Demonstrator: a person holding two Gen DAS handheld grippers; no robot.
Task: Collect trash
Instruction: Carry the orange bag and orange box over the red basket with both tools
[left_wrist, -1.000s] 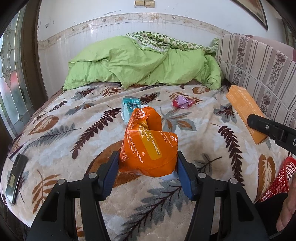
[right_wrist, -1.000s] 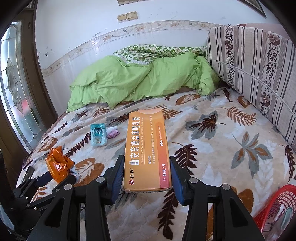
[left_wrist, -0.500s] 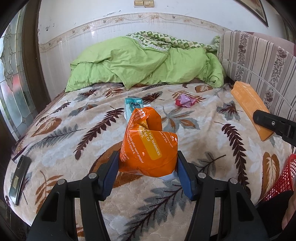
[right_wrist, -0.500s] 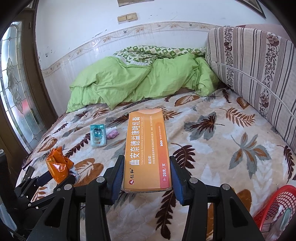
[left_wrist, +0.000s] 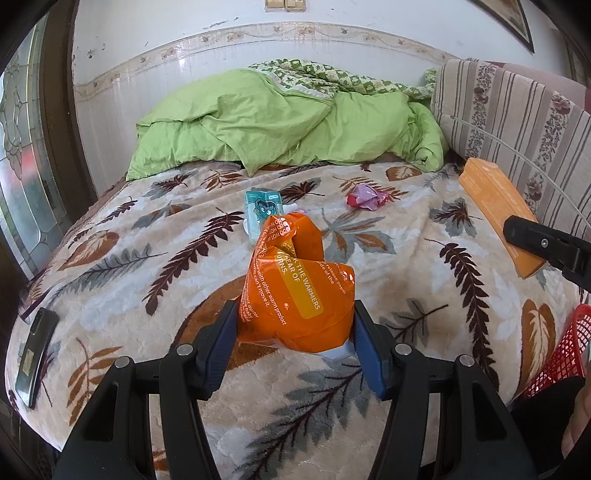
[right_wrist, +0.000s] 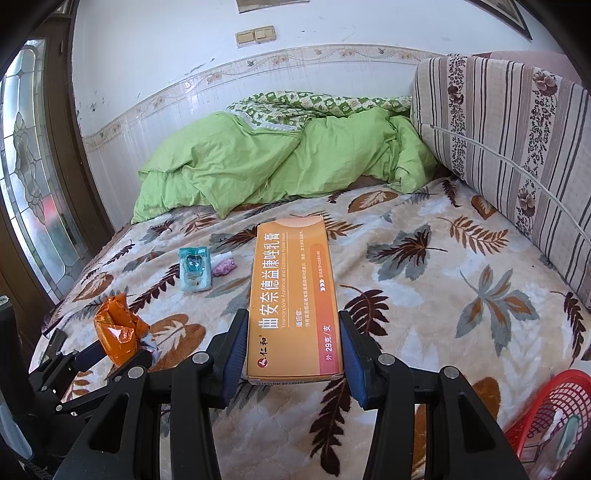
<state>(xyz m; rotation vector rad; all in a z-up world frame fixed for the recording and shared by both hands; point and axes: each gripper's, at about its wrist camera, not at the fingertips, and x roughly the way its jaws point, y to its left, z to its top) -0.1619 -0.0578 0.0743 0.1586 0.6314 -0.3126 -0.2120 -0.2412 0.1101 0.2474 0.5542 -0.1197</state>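
My left gripper (left_wrist: 293, 325) is shut on a crumpled orange foil wrapper (left_wrist: 295, 284), held above the leaf-patterned bedspread (left_wrist: 147, 266). My right gripper (right_wrist: 293, 343) is shut on a long orange medicine box (right_wrist: 293, 295), also held above the bed. The box (left_wrist: 495, 210) and one right finger show at the right edge of the left wrist view. The wrapper (right_wrist: 118, 332) and left gripper (right_wrist: 110, 354) appear at the lower left of the right wrist view. A teal packet (left_wrist: 262, 212) and a pink crumpled wrapper (left_wrist: 365, 195) lie on the bed further back.
A red mesh basket (right_wrist: 550, 410) sits at the bed's near right corner. A dark phone (left_wrist: 35, 350) lies at the left edge of the bed. A green duvet (left_wrist: 280, 125) is piled at the far end. A striped cushion (right_wrist: 509, 140) lines the right side.
Both views have crept a little forward and left over the bed. Both grips stay the same.
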